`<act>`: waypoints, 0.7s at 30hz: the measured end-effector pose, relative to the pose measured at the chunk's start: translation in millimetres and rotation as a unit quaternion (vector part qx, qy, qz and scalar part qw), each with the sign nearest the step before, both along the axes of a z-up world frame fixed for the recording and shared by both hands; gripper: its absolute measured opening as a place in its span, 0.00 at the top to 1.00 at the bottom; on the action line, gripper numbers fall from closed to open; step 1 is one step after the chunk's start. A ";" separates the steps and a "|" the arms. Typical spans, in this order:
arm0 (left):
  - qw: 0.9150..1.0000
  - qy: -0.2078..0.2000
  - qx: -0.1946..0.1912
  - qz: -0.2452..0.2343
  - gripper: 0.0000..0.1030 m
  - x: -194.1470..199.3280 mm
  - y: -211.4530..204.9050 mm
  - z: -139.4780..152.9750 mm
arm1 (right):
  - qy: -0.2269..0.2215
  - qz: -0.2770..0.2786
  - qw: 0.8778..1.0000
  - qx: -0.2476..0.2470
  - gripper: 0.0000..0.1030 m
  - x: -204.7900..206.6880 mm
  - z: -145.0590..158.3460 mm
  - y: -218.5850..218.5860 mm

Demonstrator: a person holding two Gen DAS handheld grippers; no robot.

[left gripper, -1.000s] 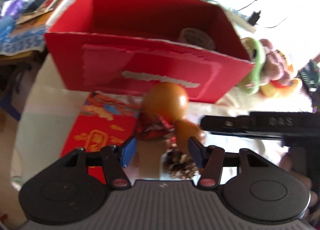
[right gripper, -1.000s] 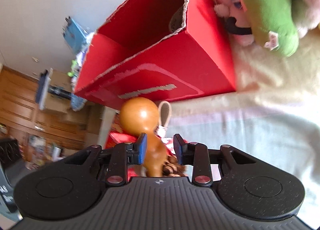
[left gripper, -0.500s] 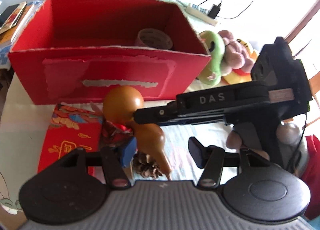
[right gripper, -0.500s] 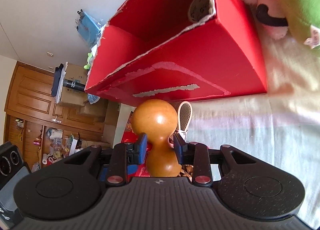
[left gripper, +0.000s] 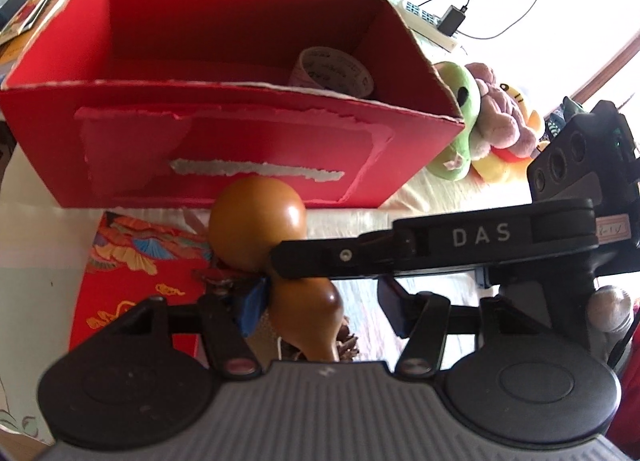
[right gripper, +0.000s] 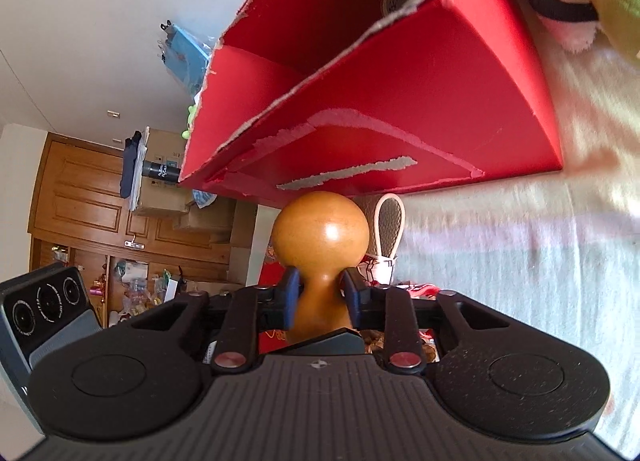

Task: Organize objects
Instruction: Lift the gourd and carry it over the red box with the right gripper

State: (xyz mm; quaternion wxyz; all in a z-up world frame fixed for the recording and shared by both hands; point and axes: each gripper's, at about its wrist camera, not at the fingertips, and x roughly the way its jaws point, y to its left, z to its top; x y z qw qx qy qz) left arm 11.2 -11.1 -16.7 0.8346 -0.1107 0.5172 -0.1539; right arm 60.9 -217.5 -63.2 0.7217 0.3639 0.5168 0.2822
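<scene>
right gripper point(right gripper: 319, 297), marked "DAS", clamps gourd point(right gripper: 320, 237) at its neck, in front of red box point(left gripper: 240, 157); left gripper point(left gripper: 320, 303) open, empty; tape roll point(left gripper: 332, 71) in box, print unreadable

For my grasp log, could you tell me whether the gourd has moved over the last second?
Yes: the gourd, pinched by the right gripper, has risen against the red box.

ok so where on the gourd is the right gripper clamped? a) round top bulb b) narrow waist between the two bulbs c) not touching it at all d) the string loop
b: in the right wrist view the right gripper has its blue pads pressed on either side of the gourd at its narrow neck, just below the round bulb.
</scene>
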 end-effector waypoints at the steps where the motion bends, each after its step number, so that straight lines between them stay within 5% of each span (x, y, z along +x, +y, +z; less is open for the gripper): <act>1: 1.000 -0.002 -0.002 -0.003 0.42 -1.1 -0.8 1.8 | -0.003 0.000 1.000 0.001 0.74 -1.4 2.4 -1.9; 21: 0.990 -0.067 -0.007 -0.122 0.38 -10.6 -93.2 47.0 | -0.060 -0.095 0.993 -0.029 0.73 -52.4 50.1 -73.2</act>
